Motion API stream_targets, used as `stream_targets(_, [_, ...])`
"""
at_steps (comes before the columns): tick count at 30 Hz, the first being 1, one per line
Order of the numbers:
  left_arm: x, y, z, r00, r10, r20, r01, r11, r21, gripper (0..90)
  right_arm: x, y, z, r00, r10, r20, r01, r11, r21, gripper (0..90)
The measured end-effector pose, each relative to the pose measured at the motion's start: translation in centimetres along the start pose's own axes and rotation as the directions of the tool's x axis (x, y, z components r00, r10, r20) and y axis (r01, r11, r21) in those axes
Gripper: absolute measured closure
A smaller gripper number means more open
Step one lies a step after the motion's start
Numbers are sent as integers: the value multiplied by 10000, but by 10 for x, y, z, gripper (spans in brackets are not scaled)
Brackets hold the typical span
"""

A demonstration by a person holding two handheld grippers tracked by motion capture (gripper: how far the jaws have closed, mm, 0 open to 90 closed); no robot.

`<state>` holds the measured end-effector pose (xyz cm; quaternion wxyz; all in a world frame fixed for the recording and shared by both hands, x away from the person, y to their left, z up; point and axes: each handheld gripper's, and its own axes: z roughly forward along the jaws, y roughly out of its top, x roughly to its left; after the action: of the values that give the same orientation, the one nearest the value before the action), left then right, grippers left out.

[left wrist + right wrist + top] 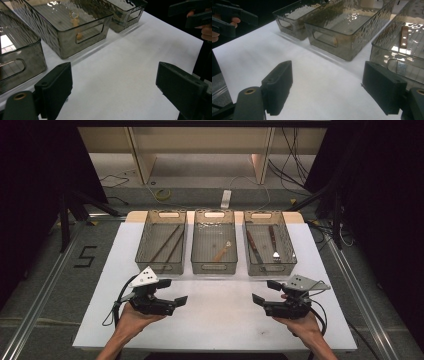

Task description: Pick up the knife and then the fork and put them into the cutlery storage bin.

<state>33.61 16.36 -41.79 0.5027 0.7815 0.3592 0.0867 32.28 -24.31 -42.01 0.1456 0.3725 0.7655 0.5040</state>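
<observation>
Smoked-plastic bins (214,241) beyond both claws

It looked like a lab recording bay: a white table (215,320) stood between black curtains (35,170) and metal floor rails (45,285), with loose cables (295,165) and a taped floor number (86,256).

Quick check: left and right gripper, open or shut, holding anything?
Left gripper: open, holding nothing.
Right gripper: open, holding nothing.
</observation>
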Motion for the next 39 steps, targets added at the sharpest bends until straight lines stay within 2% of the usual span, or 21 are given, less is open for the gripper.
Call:
stream_targets(6, [-1,-1,-2,10000,-6,26,6,10000,-36,134,2,-8,-2,10000,26,41,-26,9999,-104,240])
stream_targets(19, [0,-5,-7,10000,-79,60,80,9999,-152,133,4,-14,-2,10000,5,42,-6,10000,79,228])
stream_targets(39, [0,-4,-5,9999,-66,98,67,9999,-80,134,3,-14,-2,10000,-29,14,29,9999,103,229])
